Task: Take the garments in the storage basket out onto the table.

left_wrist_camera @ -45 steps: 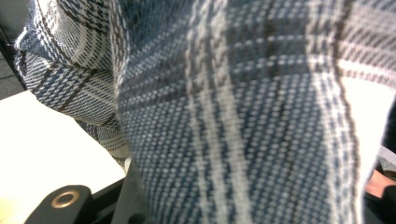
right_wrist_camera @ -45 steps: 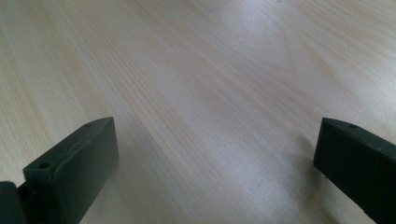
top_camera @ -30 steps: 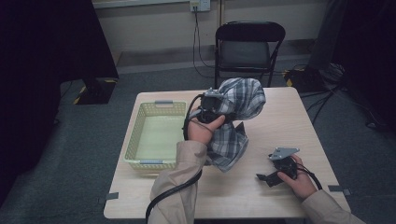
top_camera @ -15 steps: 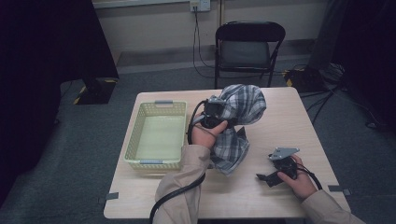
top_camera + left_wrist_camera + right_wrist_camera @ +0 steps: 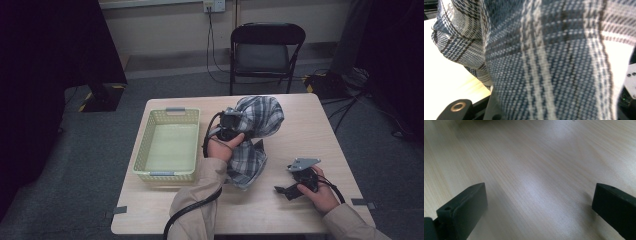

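— High view: where's the plaid cloth (image 5: 257, 131)?
— Mid-table (image 5: 320, 125), bunched and draped over my left gripper (image 5: 231, 125), just right of the yellow basket (image 5: 167, 145).
— Jaws?
— Left: cannot tell, cloth covers them. Right gripper (image 5: 292, 187): low over bare wood near the front edge, jaws wide apart, holding nothing.

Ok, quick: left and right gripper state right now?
Left gripper: shut on the plaid cloth, lifting it off the table.
Right gripper: open, holding nothing, resting low over bare tabletop.
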